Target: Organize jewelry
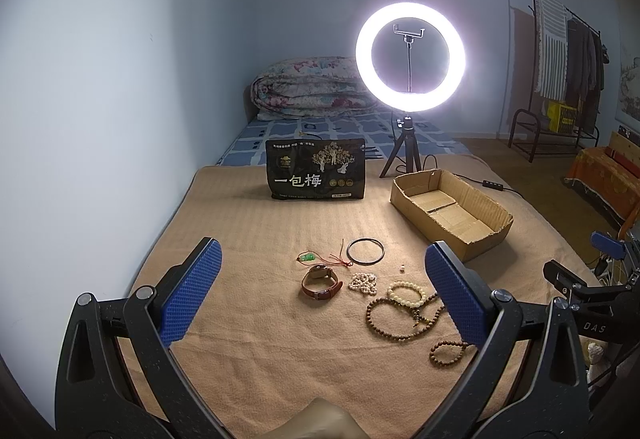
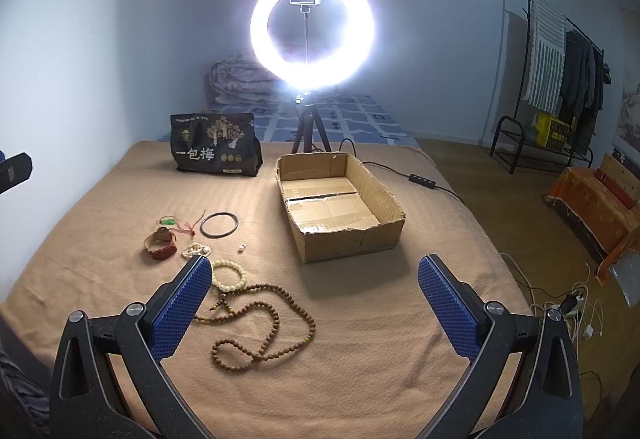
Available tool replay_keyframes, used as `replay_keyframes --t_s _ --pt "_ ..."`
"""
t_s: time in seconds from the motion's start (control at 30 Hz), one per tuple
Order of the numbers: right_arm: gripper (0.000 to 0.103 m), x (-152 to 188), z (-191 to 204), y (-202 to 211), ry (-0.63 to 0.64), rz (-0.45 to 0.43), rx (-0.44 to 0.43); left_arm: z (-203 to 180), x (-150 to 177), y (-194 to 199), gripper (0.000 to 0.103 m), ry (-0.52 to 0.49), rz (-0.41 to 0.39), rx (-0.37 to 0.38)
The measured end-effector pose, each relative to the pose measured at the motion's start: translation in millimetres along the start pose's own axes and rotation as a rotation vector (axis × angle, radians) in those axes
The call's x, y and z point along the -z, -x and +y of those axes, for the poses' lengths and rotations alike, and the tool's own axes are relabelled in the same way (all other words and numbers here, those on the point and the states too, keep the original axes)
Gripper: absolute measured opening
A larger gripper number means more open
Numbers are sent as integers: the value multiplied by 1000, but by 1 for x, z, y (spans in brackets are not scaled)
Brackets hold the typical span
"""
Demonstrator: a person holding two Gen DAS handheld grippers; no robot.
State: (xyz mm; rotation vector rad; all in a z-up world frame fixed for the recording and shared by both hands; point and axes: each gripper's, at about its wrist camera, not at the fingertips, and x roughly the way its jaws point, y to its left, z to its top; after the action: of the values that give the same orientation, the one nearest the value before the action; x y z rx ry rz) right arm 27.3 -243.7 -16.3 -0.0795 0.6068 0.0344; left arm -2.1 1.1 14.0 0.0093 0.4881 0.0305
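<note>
Both tongs gape wide, nothing in either. Left tongs (image 1: 324, 299) hang over the near part of the bed, and the jewelry lies straight ahead between the blue pads. Right tongs (image 2: 316, 299) hover further right, with the jewelry off to their left and the cardboard box (image 2: 340, 207) ahead.

The jewelry lies in a loose cluster on the tan blanket (image 1: 256, 223): a brown-strap watch (image 1: 321, 282), a green pendant on red cord (image 1: 309, 257), a black bangle (image 1: 365, 250), a small white bead bracelet (image 1: 363, 283), a cream bead bracelet (image 1: 406, 293), and a long brown bead string (image 2: 260, 323) sprawled nearest. A tiny pale piece (image 1: 402, 268) sits alone between the bangle and the box.

The box is empty, open on top, far right of the cluster, its long axis running near to far. Judgement: the right side is nearer to both box and bead string, so that is the likely first pick, carried right and away. The soft, ribbed blanket may let beads snag or sink.

Room: a black snack bag (image 1: 316, 169) at the far edge, a ring light on a tripod (image 1: 410, 51), a rolled quilt (image 1: 312, 87), and a clothes rack (image 1: 568, 55) on the far right.
</note>
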Motion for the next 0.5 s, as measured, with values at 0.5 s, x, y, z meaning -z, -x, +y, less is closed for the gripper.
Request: replay_keyframes --t_s 0.5 --pt "102 0 0 0 -1 2 0 0 4 0 103 -2 2 -1"
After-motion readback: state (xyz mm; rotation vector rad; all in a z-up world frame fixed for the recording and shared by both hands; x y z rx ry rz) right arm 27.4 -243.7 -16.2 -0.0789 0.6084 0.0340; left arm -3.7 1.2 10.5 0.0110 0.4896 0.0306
